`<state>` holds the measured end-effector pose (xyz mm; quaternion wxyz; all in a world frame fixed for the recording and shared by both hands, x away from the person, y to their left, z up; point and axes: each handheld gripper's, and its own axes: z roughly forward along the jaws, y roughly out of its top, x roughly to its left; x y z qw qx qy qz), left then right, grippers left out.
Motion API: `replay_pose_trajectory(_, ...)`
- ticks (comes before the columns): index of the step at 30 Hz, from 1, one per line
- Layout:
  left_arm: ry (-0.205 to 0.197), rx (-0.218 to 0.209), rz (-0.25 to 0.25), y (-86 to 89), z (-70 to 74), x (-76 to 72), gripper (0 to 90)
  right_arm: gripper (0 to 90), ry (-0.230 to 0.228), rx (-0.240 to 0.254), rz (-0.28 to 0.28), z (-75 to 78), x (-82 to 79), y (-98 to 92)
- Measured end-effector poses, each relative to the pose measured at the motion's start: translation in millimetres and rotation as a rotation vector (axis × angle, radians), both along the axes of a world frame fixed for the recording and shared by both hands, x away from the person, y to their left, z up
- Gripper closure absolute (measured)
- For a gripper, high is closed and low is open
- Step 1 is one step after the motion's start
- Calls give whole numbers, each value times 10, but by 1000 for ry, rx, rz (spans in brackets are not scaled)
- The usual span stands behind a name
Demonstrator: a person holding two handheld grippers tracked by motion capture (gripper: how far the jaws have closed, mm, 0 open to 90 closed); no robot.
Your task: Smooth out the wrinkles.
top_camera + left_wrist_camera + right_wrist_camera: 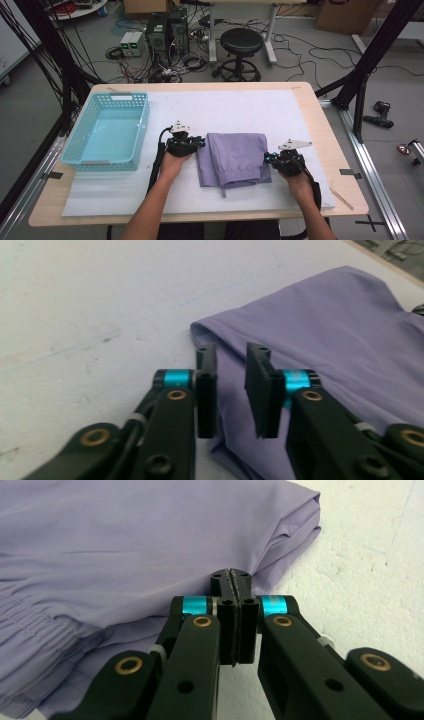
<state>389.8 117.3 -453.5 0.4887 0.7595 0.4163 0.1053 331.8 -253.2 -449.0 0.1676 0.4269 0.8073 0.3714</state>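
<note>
Garment: a folded lilac garment (235,157) lies flat on the white mat (280,112), just right of the table's middle, with one gripper at each of its side edges. A thin cord hangs from its near edge, at about 6 o'clock of the cloth.

Elastic band: in the right gripper view a gathered waistband (35,625) runs along the cloth at about 9 o'clock of the picture.

Left gripper: the left gripper (199,142) sits at the garment's 9 o'clock edge, pointing towards 3 o'clock in the high view, with the person's hand behind it.

Left jaws: in the left gripper view the left gripper (231,390) has its jaws parted by a narrow gap. The cloth's folded edge (202,330) lies under and just ahead of them, towards 12 o'clock. The pads do not press on the fabric.

Right gripper: the right gripper (269,158) sits at the garment's 3 o'clock edge, towards the near corner, pointing towards 9 o'clock.

Right jaws: in the right gripper view the right gripper (231,580) has its jaws closed, pad against pad. Their tips meet the stacked layers of the fold; I cannot tell whether any fabric is pinched between them.

Basket: a light blue plastic basket (142,125) stands on the table at 9 o'clock of the left gripper, well apart from the garment.

Table: a pale wooden table (320,130) carries the mat.
</note>
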Motion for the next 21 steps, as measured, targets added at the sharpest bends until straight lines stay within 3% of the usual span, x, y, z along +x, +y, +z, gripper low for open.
replay_pose_trajectory(2, 11, 7, 3, -5, -20, 12, 687, 900, -1, 4, -1, 0, -1, 0)
replay_pose_trajectory(4, 19, 17, -10, -17, -38, 20, 697, 900, -2, 2, -5, 0, -4, 5)
replay_pose_trajectory(5, 27, 32, -20, -32, -45, 16, 743, 900, -4, 1, -4, -1, -4, 6)
replay_pose_trajectory(6, 26, 43, -26, -47, -47, 8, 862, 900, -3, 1, -3, -2, -4, 6)
replay_pose_trajectory(7, 24, 64, -25, -55, -46, 5, 889, 900, -3, -2, -4, -3, -3, 5)
replay_pose_trajectory(14, 27, 102, 32, -13, -18, -7, 897, 900, 21, -16, -35, -44, 2, -3)
replay_pose_trajectory(15, 27, 92, 34, -15, -20, -10, 896, 895, 18, -18, -31, -43, 0, -4)
replay_pose_trajectory(18, 10, 89, 42, -8, -17, -14, 887, 774, 4, -7, -37, -9, -27, -22)
replay_pose_trajectory(21, -22, 72, 72, 49, 16, -24, 831, 739, -21, 26, -5, 48, -75, -86)
